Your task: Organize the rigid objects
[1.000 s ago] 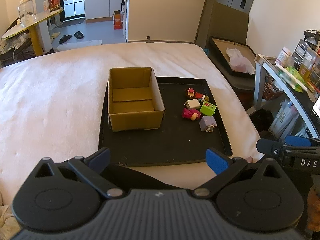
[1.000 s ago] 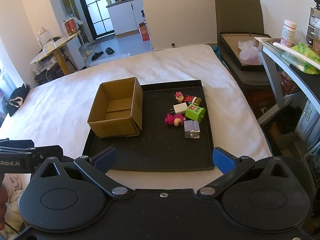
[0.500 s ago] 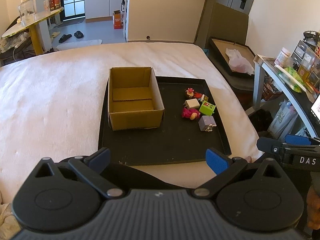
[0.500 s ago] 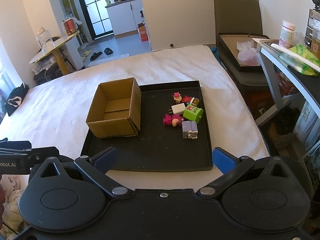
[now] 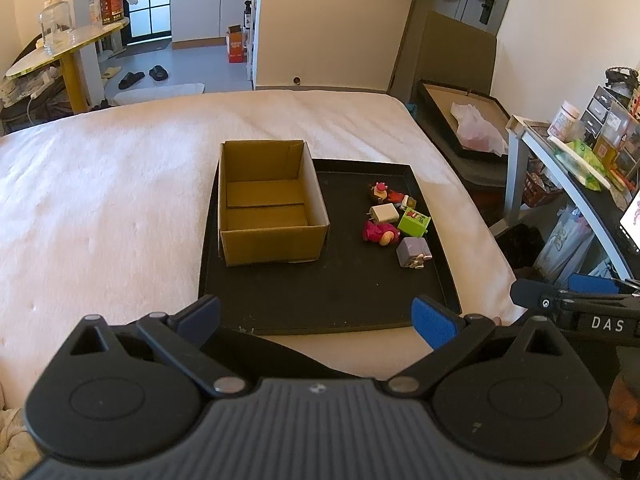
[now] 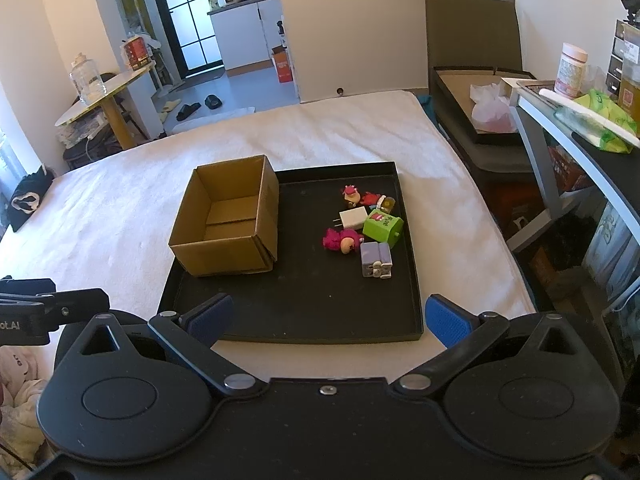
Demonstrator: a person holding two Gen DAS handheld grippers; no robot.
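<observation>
Bedroom w/ white bed, cream walls.
Glass-paned door in bkgd, round yellow table left, grey shelf unit right; daylight.

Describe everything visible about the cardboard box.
The box is plain brown corrugated cardboard, rectangular, open at the top and empty, its bottom flaps meeting in a seam. It stands upright on the left part of the black tray, apart from the small toys to its right. Neither gripper touches it.
</observation>
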